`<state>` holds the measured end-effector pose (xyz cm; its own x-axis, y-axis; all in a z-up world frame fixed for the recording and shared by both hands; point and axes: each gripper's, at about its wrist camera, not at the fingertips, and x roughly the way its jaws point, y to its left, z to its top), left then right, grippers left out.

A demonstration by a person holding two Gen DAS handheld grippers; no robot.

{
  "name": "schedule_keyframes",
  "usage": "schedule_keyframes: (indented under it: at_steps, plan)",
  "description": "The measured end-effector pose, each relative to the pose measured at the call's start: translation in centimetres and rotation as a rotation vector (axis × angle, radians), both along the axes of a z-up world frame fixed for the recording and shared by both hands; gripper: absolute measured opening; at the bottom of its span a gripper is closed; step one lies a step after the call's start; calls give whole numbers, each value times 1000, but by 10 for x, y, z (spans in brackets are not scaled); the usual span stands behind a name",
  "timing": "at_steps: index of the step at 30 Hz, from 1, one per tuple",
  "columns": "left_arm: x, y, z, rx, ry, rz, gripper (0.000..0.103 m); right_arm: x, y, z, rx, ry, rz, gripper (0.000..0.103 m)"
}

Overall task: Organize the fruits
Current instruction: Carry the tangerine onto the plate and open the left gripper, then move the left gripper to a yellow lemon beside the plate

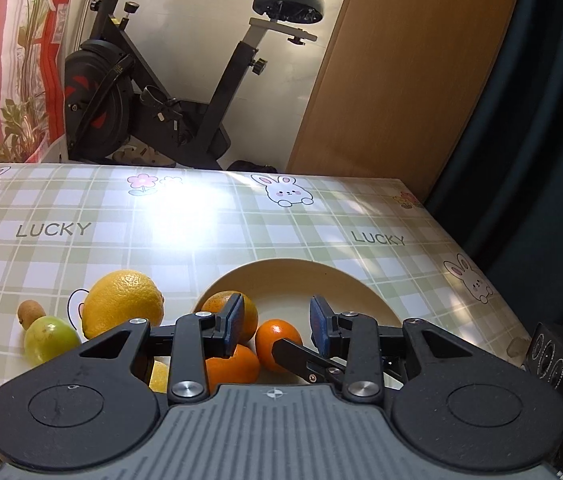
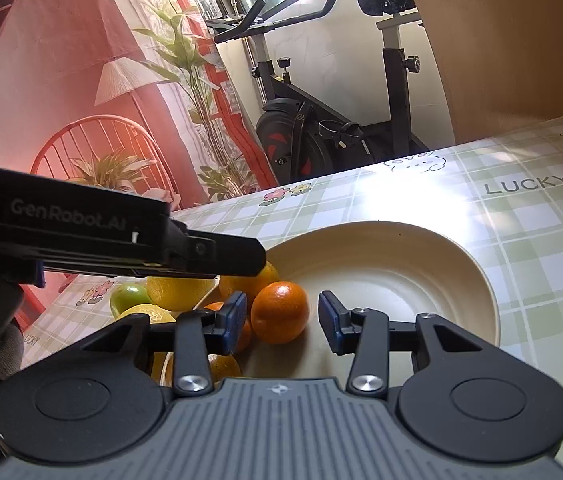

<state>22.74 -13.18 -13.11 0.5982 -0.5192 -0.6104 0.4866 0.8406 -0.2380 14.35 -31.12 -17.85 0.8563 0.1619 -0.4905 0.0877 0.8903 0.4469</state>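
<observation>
A cream plate [image 1: 337, 284] [image 2: 401, 256] sits on the checked tablecloth with several oranges in its near left part; one orange [image 1: 279, 342] [image 2: 280, 312] lies nearest the middle. A large lemon [image 1: 123, 302] [image 2: 179, 290], a green fruit [image 1: 50, 338] [image 2: 127, 296] and a small brown kiwi [image 1: 30, 311] lie on the table left of the plate. My left gripper [image 1: 277, 322] is open above the oranges, holding nothing; it crosses the right wrist view [image 2: 217, 254]. My right gripper [image 2: 283, 322] is open over the plate, with the orange between its pads but not gripped.
The table's far edge and right edge [image 1: 477, 264] are close to the plate. An exercise bike [image 1: 169, 92] and a wooden panel [image 1: 393, 72] stand beyond the table. A black device [image 1: 553, 356] sits at the right edge.
</observation>
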Motion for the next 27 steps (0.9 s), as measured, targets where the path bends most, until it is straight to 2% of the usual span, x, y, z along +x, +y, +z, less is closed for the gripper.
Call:
schedule_keyframes:
  at_steps: [4, 8, 15, 27]
  plan:
    - [-7, 27, 14, 30, -35, -9, 38, -3, -1, 1, 8, -6, 2, 44]
    - [-6, 61, 23, 28, -40, 59, 38, -6, -2, 2, 12, -16, -3, 45]
    - [-9, 103, 21, -4, -4, 143, 38, -7, 0, 3, 7, -19, -1, 45]
    - [-21, 135, 8, -45, 11, 128, 39, -14, 12, 6, -55, 27, -1, 46]
